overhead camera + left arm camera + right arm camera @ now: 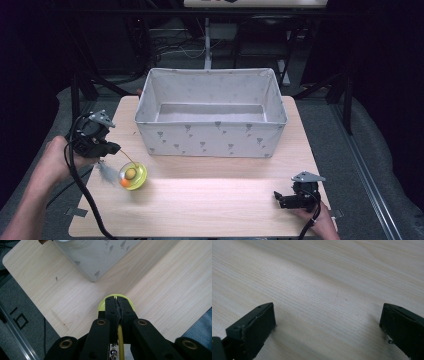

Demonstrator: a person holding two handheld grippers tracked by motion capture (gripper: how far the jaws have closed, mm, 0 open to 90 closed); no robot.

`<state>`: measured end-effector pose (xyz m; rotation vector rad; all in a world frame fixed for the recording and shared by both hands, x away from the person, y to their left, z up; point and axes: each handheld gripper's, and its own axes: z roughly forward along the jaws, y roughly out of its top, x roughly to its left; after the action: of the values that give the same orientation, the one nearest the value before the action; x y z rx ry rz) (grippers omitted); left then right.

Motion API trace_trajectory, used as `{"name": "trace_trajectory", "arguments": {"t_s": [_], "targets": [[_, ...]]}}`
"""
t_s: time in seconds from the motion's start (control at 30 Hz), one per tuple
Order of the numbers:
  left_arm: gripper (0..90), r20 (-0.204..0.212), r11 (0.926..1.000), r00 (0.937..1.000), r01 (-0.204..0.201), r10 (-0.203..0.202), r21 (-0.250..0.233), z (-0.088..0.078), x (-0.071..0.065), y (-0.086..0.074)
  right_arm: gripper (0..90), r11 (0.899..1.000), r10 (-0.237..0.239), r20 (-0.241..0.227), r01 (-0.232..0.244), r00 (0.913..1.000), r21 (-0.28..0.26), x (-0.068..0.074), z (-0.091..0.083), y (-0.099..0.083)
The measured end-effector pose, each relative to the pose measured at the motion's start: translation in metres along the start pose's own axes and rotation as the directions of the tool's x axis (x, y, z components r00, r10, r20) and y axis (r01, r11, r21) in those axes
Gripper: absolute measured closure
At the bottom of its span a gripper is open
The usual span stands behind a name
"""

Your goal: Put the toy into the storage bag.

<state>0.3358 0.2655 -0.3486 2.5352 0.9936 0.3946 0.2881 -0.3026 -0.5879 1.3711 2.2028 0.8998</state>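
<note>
A clear yellow ball toy point(132, 176) with an orange and a green piece inside rests on the wooden table point(210, 200), left of centre. A thin yellow stem runs up from it to my left gripper point(114, 148), and a grey feather point(106, 172) hangs beside it. In the left gripper view the jaws are pressed together on that yellow stem point(120, 333), with the yellow toy point(102, 305) just beyond them. My right gripper point(276, 196) lies low at the table's front right. Its jaws stand wide apart over bare wood point(327, 322), holding nothing.
A grey fabric box point(211, 137) printed with small motifs stands open at the back middle of the table; its corner point(95, 255) lies just ahead of my left gripper. Black cables trail from both grippers. The table's left edge is near my left hand.
</note>
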Motion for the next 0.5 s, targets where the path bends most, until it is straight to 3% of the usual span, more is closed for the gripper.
{"name": "trace_trajectory", "arguments": {"t_s": [0.5], "targets": [[88.1, -0.025, 0.9981, 0.998, 0.059, -0.059, 0.016, -0.004, 0.021, -0.005, 0.0, 1.0, 0.0, 0.0, 0.0, 1.0, 0.0, 0.0, 0.0, 0.0]]}}
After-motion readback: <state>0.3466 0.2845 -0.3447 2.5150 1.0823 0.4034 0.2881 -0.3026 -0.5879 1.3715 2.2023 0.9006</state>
